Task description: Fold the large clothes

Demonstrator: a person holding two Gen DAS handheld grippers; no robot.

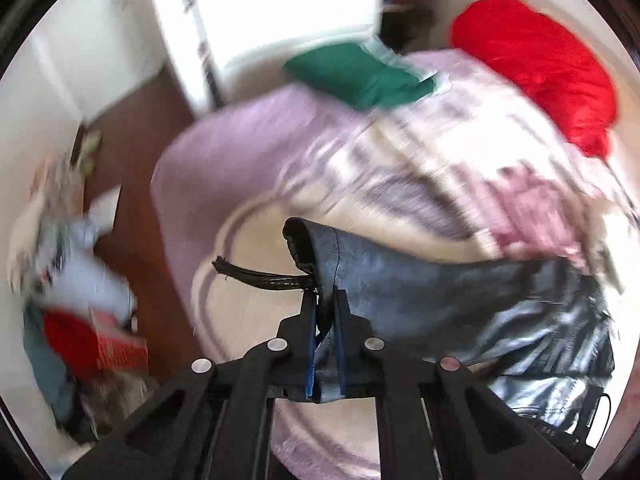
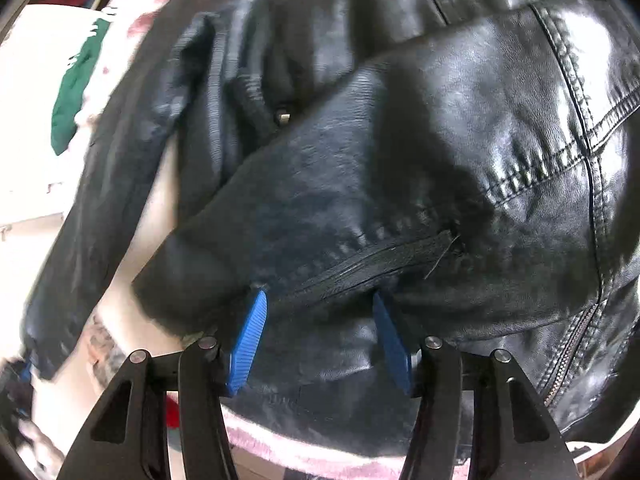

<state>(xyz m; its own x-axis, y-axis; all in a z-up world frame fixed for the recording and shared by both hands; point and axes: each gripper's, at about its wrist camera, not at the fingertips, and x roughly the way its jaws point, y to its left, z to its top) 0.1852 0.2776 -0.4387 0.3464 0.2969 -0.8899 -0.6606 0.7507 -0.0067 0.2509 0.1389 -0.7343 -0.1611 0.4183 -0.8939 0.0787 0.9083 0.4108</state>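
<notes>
A black leather jacket (image 2: 400, 152) lies spread on a bed with a lilac and white patterned cover (image 1: 248, 148). My left gripper (image 1: 325, 300) is shut on the end of the jacket's sleeve (image 1: 400, 276) and holds it raised above the bed; a black zip tape hangs out to the left of the cuff. My right gripper (image 2: 320, 300) is open, its blue pads (image 2: 250, 340) either side of the jacket's body just below a zipped pocket (image 2: 380, 264). The view is blurred by motion.
A folded green garment (image 1: 356, 72) and a red garment (image 1: 536, 64) lie at the far side of the bed. A heap of clothes and a red box (image 1: 116, 344) sit on the brown floor at the left. A white door stands beyond.
</notes>
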